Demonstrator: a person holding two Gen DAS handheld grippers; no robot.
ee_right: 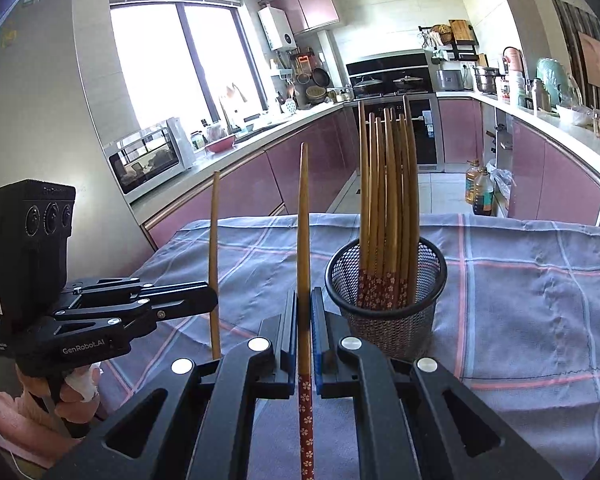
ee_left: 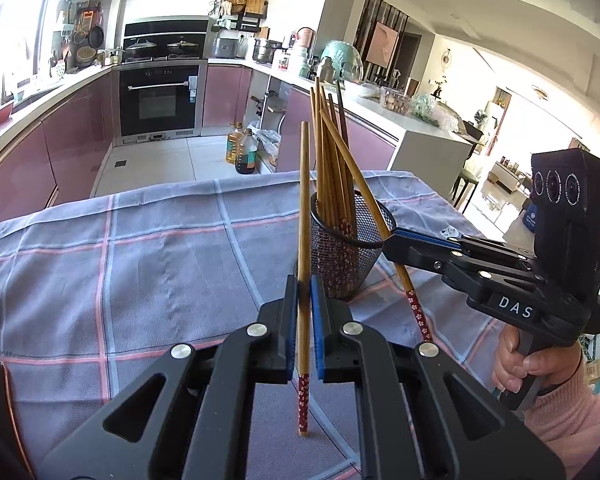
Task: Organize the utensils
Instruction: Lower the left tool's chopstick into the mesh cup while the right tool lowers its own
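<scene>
A black mesh cup [ee_left: 346,256] [ee_right: 384,312] stands on the checked tablecloth [ee_left: 140,260] and holds several bamboo chopsticks [ee_right: 384,200] upright, red flowered ends down. My left gripper [ee_left: 304,280] [ee_right: 212,300] is shut on one chopstick [ee_left: 305,200] [ee_right: 214,240], which stands upright just left of the cup, its red end over the cloth. My right gripper [ee_right: 304,294] [ee_left: 392,238] is shut on another chopstick [ee_right: 304,220] [ee_left: 364,184]. In the left wrist view that one leans across the cup's right rim.
The table's far edge drops to a tiled kitchen floor with oil bottles [ee_left: 244,152]. Pink cabinets and counters run along both sides, and a microwave [ee_right: 148,160] sits on the left counter. A person's hand [ee_left: 528,364] in a pink sleeve holds the right gripper's handle.
</scene>
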